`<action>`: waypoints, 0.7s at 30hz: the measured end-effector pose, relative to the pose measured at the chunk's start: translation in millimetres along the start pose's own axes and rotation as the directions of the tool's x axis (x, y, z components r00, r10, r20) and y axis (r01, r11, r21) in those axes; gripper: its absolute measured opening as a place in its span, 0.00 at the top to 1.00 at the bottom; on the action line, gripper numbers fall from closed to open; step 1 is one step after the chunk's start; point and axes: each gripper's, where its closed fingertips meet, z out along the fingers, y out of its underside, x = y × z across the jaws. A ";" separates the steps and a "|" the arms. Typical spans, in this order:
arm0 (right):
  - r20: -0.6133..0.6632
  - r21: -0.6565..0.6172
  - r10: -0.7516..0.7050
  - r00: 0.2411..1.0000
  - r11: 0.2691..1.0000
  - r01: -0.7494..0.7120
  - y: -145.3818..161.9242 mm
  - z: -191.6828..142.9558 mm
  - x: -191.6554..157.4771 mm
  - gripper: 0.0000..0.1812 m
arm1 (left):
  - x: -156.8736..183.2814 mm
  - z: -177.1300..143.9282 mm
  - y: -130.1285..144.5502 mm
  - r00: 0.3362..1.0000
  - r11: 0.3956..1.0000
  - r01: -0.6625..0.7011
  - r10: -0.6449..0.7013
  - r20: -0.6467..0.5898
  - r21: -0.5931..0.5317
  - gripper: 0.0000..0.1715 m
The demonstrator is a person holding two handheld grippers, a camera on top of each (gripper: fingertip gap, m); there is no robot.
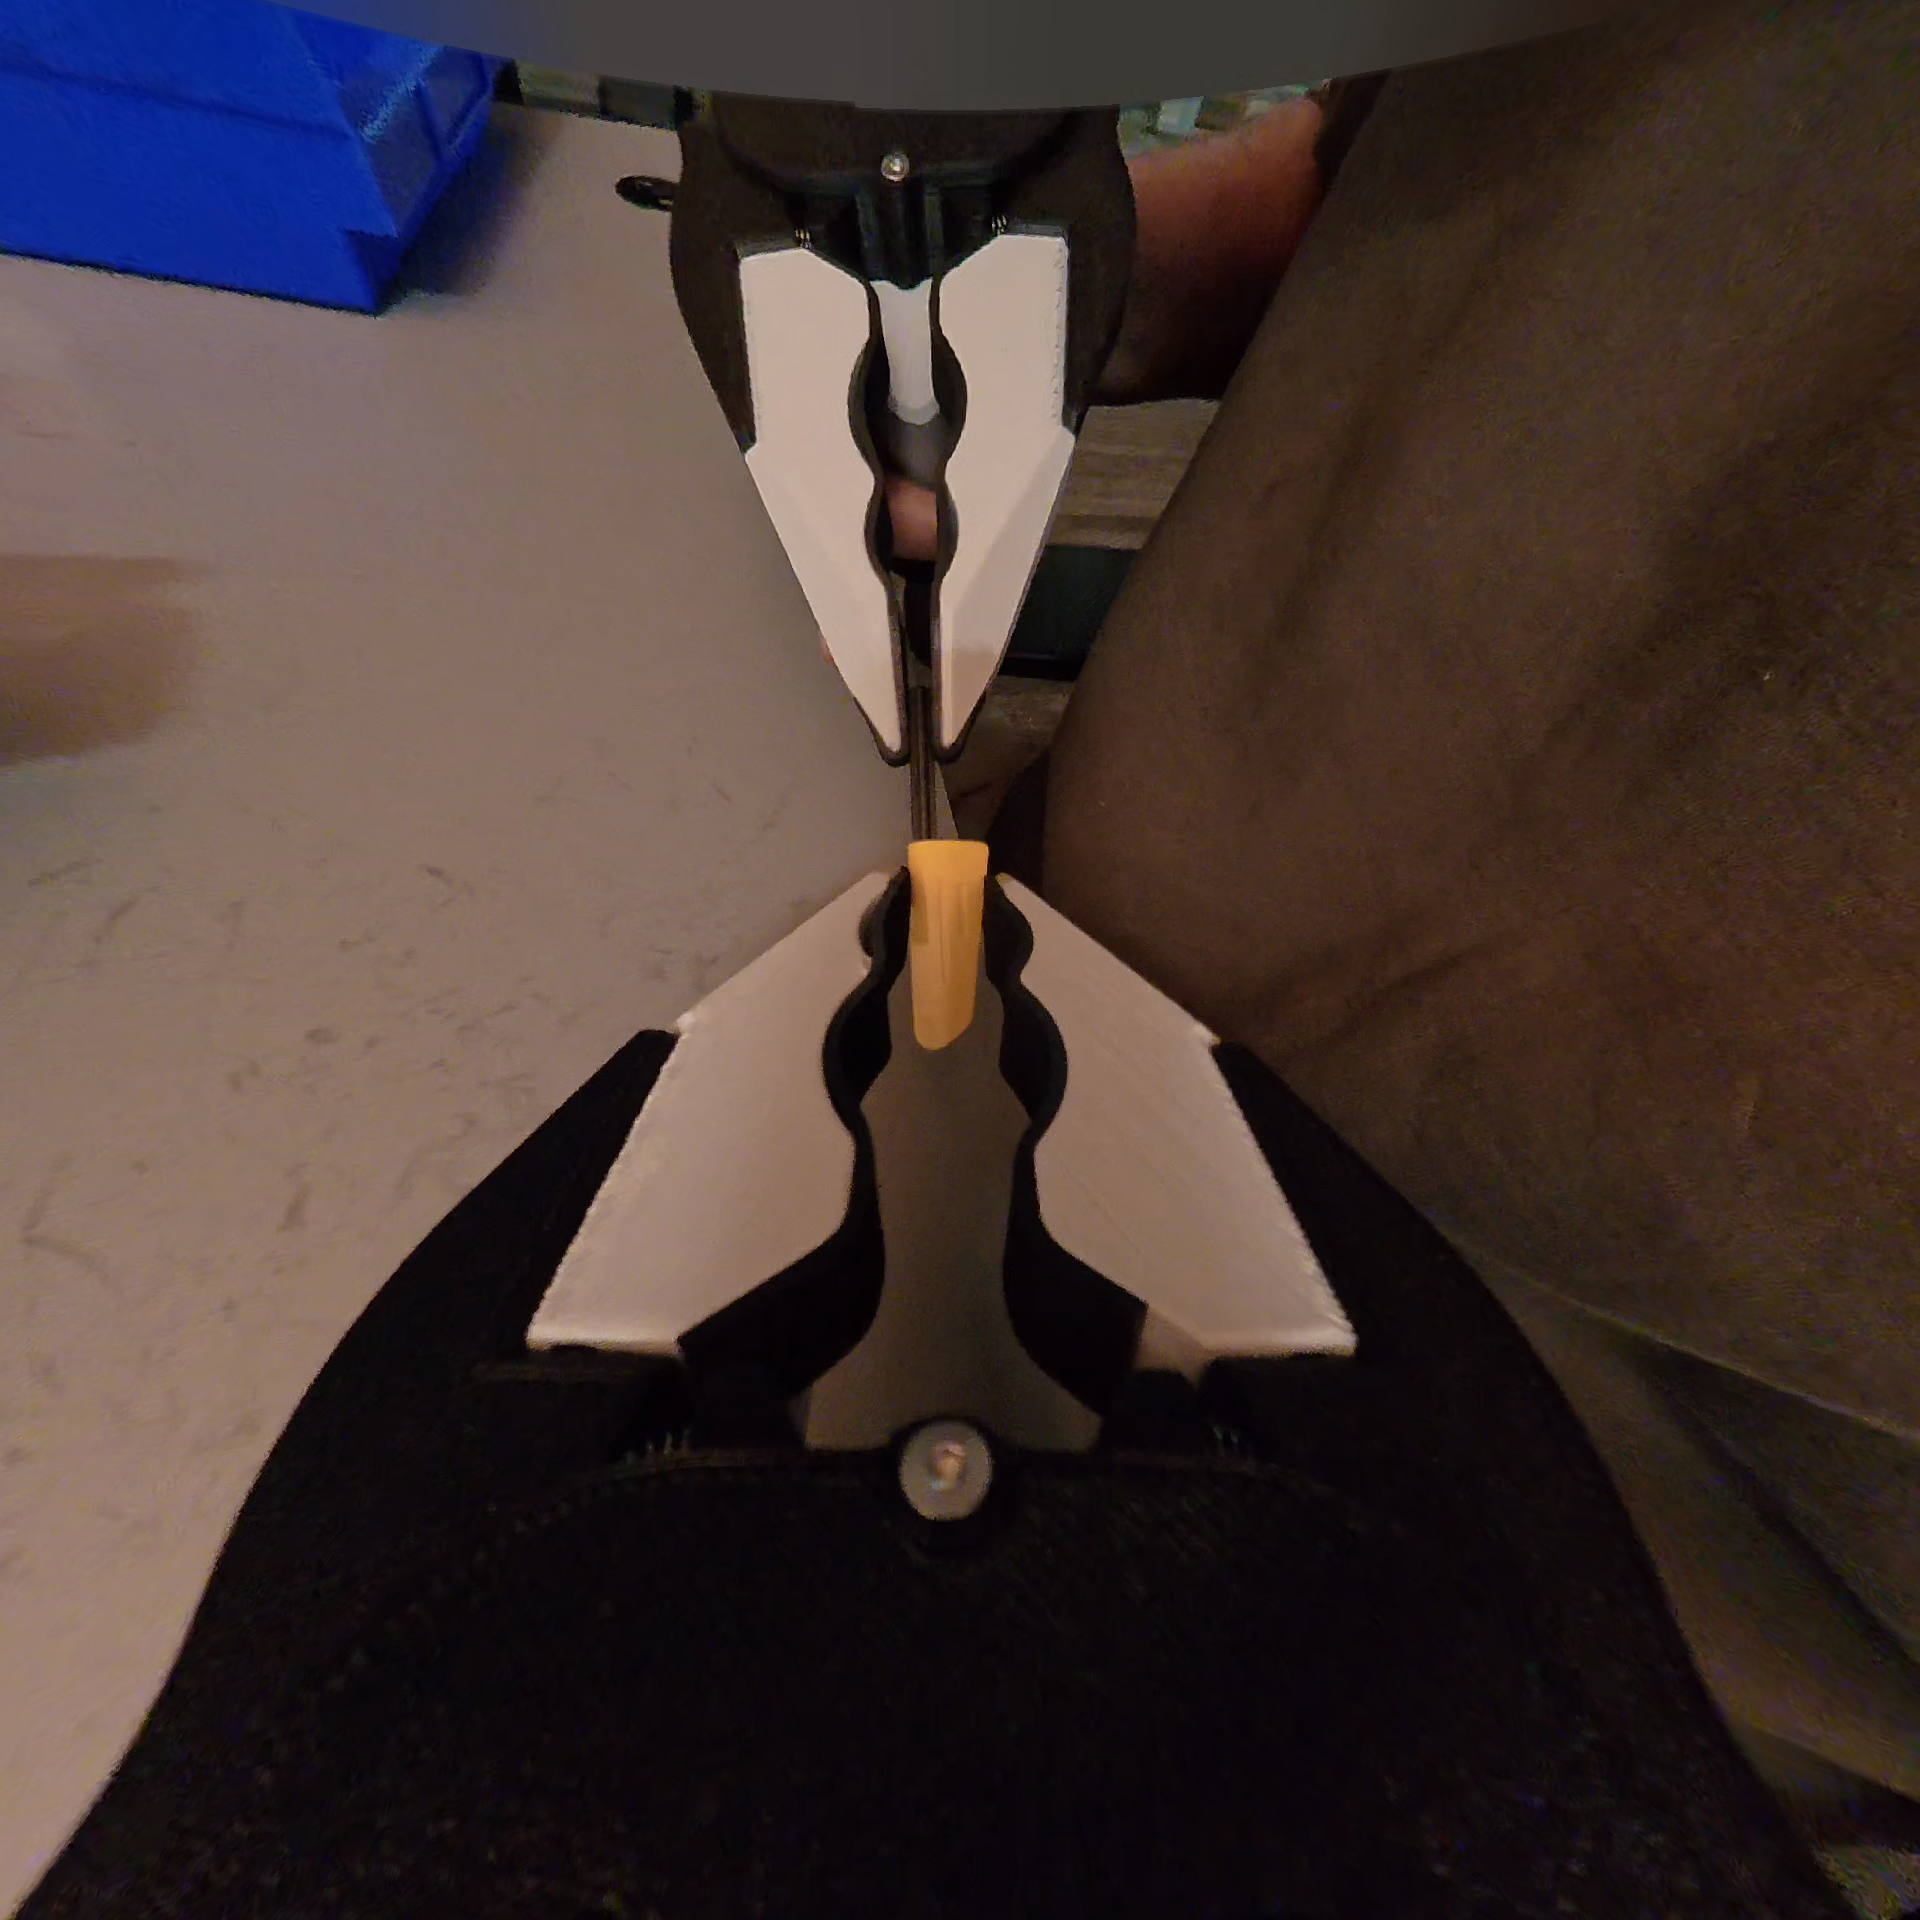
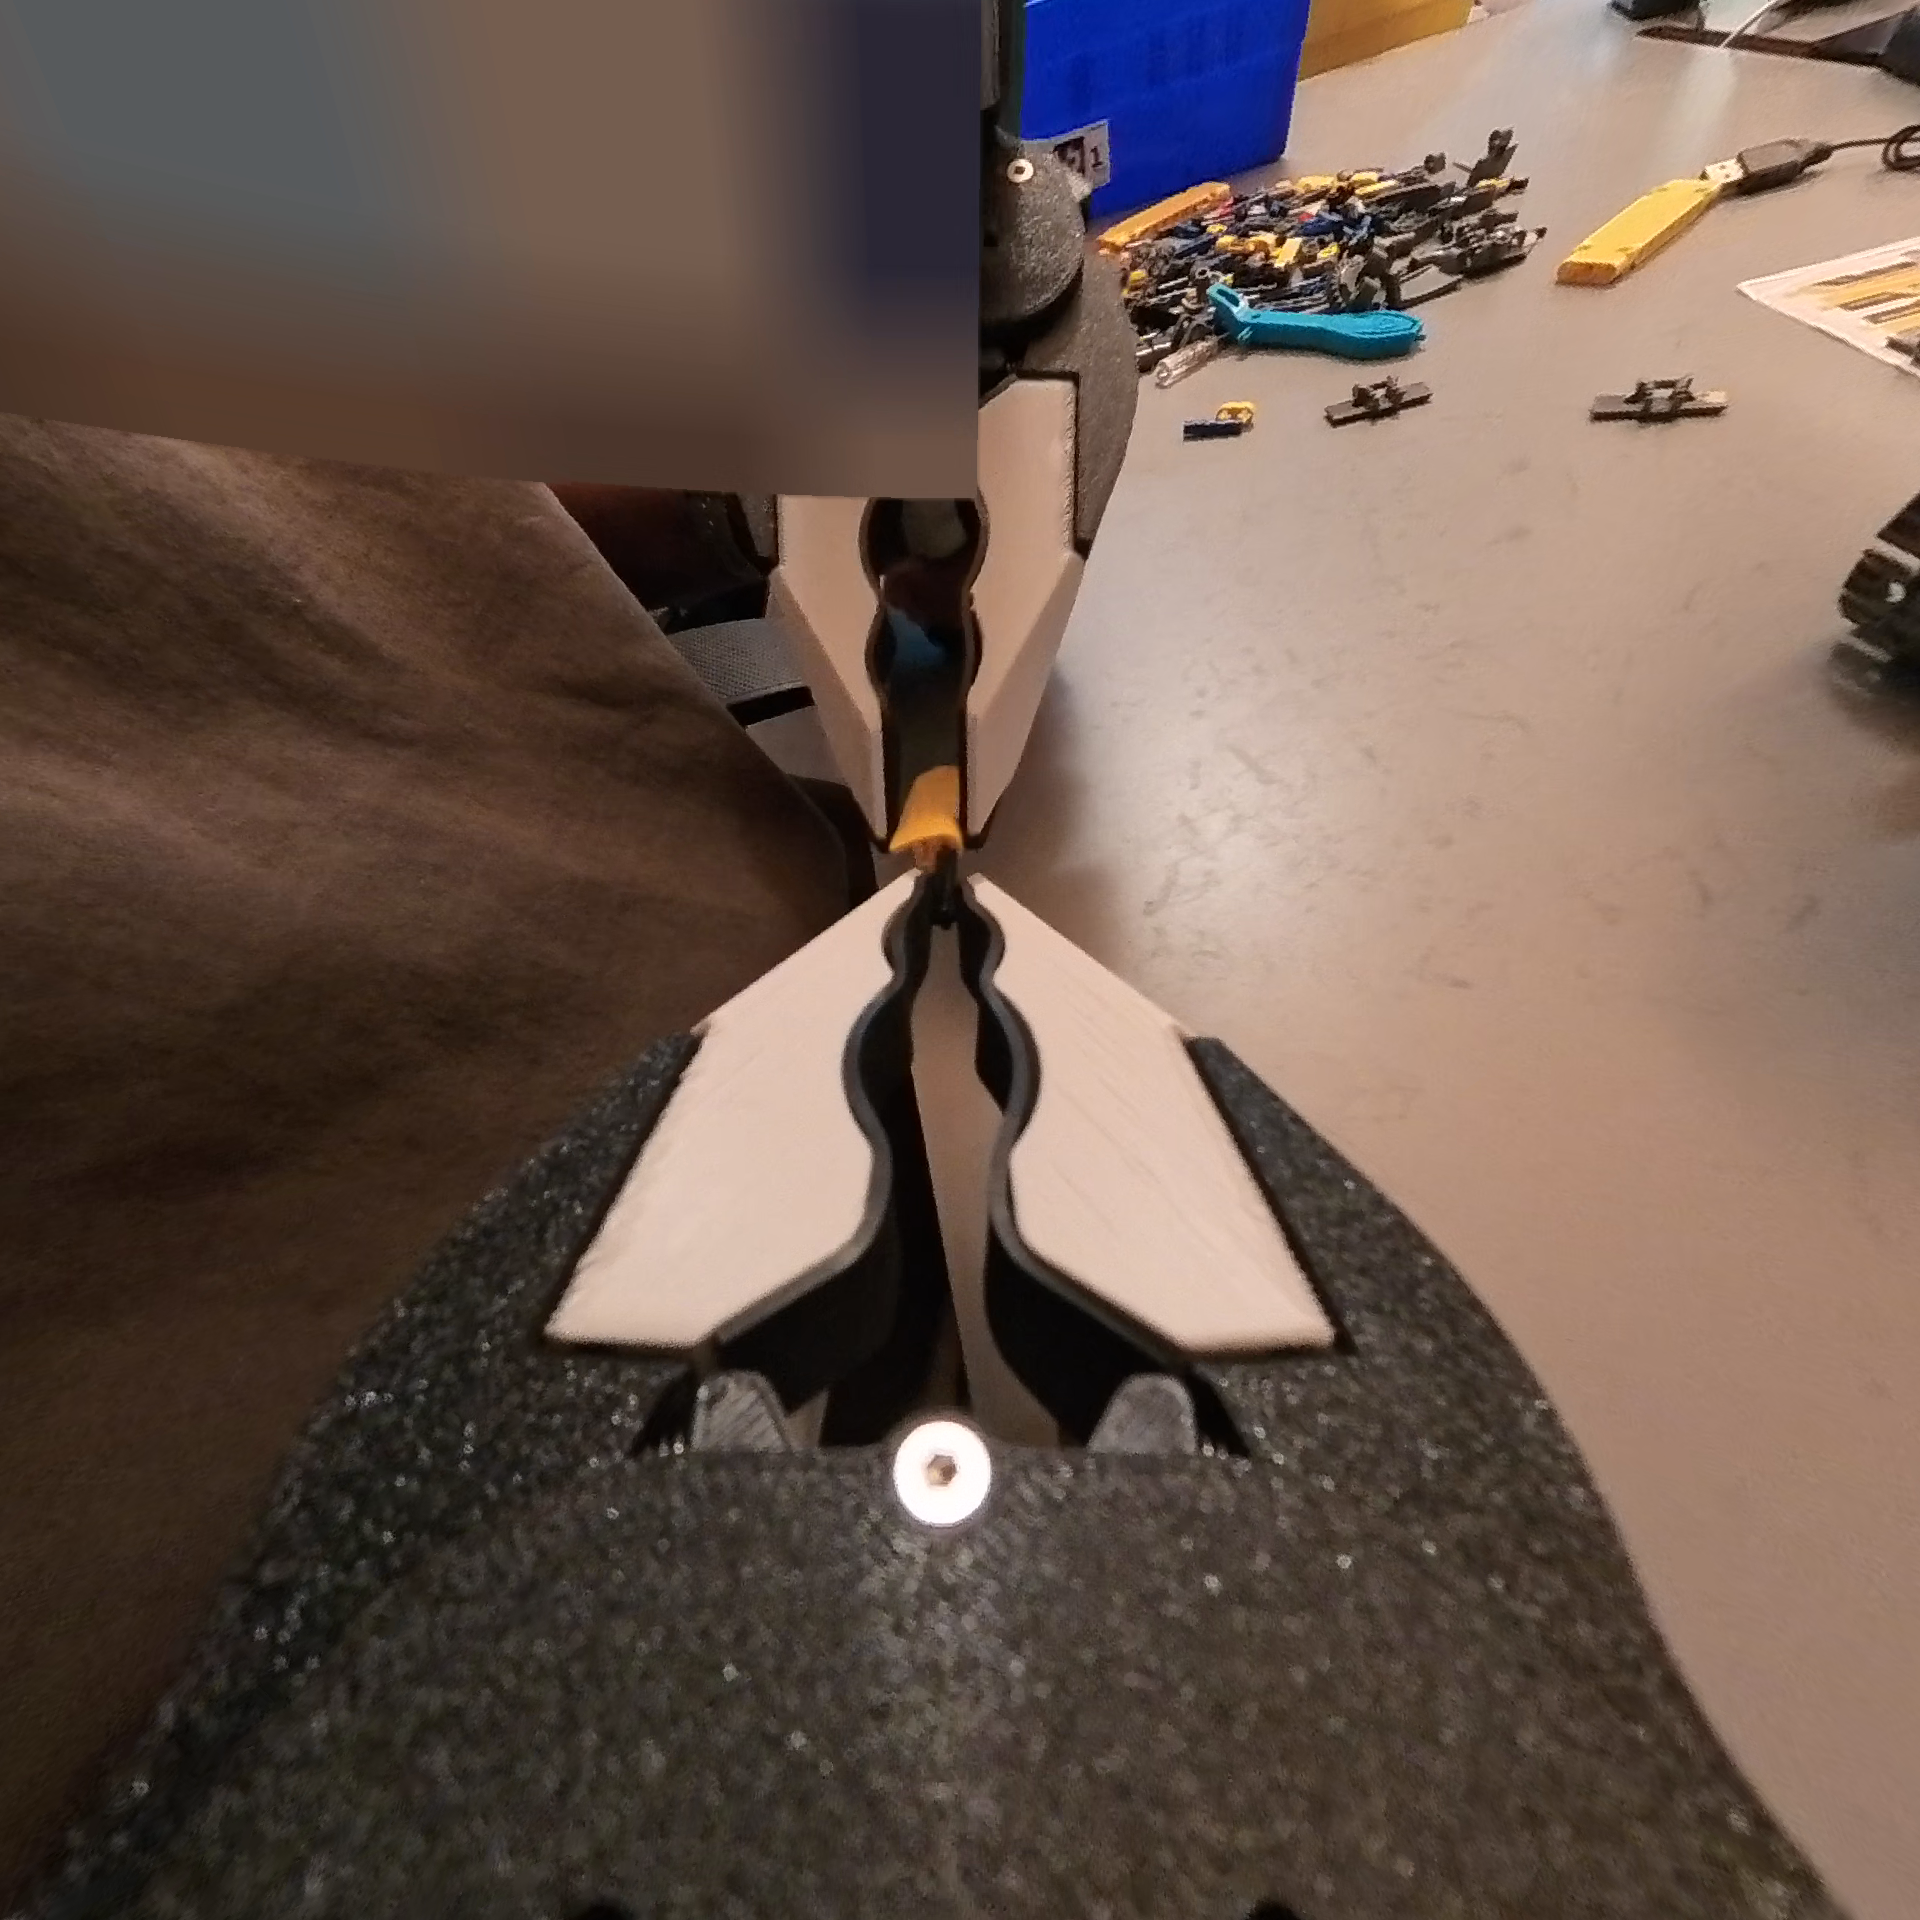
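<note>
Yellow-orange plastic piece [image 1: 945, 940] pinched in left hand-held gripper [image 1: 940, 883], closed on it. Right hand-held gripper [image 2: 940, 883], tip to tip with it, clamps thin black pin [image 1: 921, 769] meeting that piece. Both held above grey bench [image 2: 1455, 831]; loose parts pile [image 2: 1330, 239] well apart.

Lying scattered on the grey table [image 2: 1455, 727]: a heap of small parts [image 2: 1320, 249], a teal tool [image 2: 1320, 335], a yellow bar [image 2: 1642, 231], printed paper [image 2: 1849, 296]. Standing behind: a blue bin [image 2: 1153, 83]. Draping alongside: brown cloth [image 1: 1507, 727].
</note>
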 end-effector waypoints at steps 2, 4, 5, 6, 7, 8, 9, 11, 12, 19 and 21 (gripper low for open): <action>-0.001 0.003 0.004 1.000 1.000 -0.004 -0.1 0.0 0.1 0.98 | -0.2 -0.2 -0.3 1.000 1.000 0.004 -0.004 -0.002 0.002 0.94; -0.004 0.001 0.008 1.000 1.000 -0.008 0.5 0.2 0.6 0.98 | -0.2 0.6 0.8 1.000 1.000 0.000 0.000 0.003 -0.006 0.94; -0.004 0.002 0.015 1.000 1.000 -0.015 0.4 0.2 0.7 0.98 | -0.4 1.1 1.1 1.000 1.000 -0.002 0.002 0.005 -0.009 0.94; -0.002 0.004 0.024 1.000 1.000 -0.024 0.3 0.2 0.8 0.98 | -0.5 1.1 1.3 1.000 1.000 -0.002 0.002 0.006 -0.010 0.94; 0.002 0.010 0.035 0.999 0.999 -0.035 -0.3 0.1 0.5 0.98 | -0.7 1.0 0.9 1.000 1.000 0.000 0.000 0.006 -0.008 0.94; 0.007 0.015 0.049 0.999 0.999 -0.049 -0.7 0.4 0.4 0.98 | -0.5 0.8 0.5 1.000 1.000 -0.001 0.001 0.005 -0.005 0.94; 0.009 0.017 0.055 0.998 0.998 -0.055 -0.7 0.6 0.7 0.98 | -0.7 0.8 0.6 1.000 1.000 0.001 -0.001 0.005 -0.005 0.94; 0.010 0.015 0.054 0.999 0.998 -0.054 -0.4 0.6 0.7 0.98 | -0.7 1.0 0.9 1.000 1.000 0.000 0.000 0.005 -0.007 0.94; 0.008 0.013 0.050 0.999 0.999 -0.050 0.0 0.8 0.5 0.98 | -0.8 1.1 1.1 1.000 1.000 -0.001 0.001 0.007 -0.009 0.94; 0.003 0.000 0.066 0.998 0.998 -0.066 2.3 2.6 1.5 0.98 | -1.3 2.7 3.7 1.000 1.000 0.010 -0.010 0.002 -0.029 0.94; 0.013 0.001 0.092 0.996 0.996 -0.092 2.4 3.0 1.5 0.98 | -1.0 3.1 4.1 1.000 0.999 0.010 -0.010 -0.001 -0.034 0.94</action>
